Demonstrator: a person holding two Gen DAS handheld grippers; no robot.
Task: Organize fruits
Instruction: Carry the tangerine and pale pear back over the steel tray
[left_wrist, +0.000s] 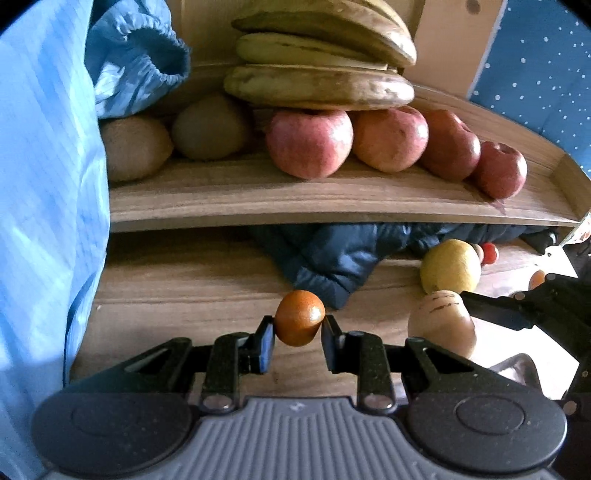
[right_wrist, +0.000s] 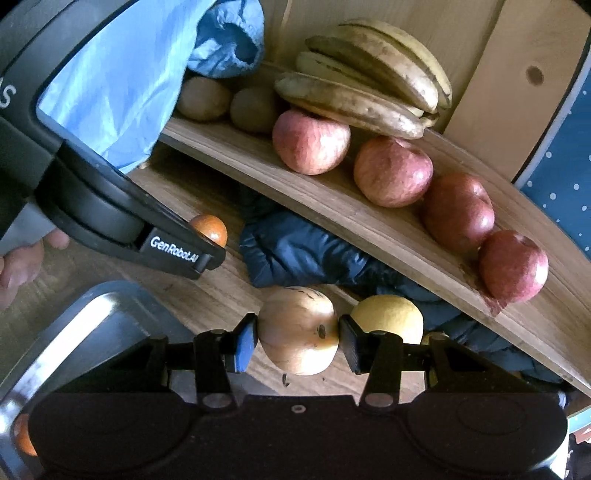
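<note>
4 red apples (right_wrist: 391, 170) (dull, mottled) line shelf (right_wrist: 369, 221).

A domestic setting is indicated, most probably a living or storage corner of a home. Fruit is kept on a curved wooden shelf (left_wrist: 332, 206): bananas (left_wrist: 321, 55), four red apples (left_wrist: 309, 144) and two kiwifruit (left_wrist: 210, 127) are stored loose, as in a household rather than a shop display. A dark blue padded garment (left_wrist: 332, 258) is seen lying on the lower wooden surface (left_wrist: 177, 280) beneath the shelf. A blue fabric with white dots (left_wrist: 535, 74) is visible behind the unpainted wooden upright (right_wrist: 517, 74). A light blue elastic-cuffed sleeve (left_wrist: 136, 66) is worn by the person. No labels or commercial fittings are shown.
</note>
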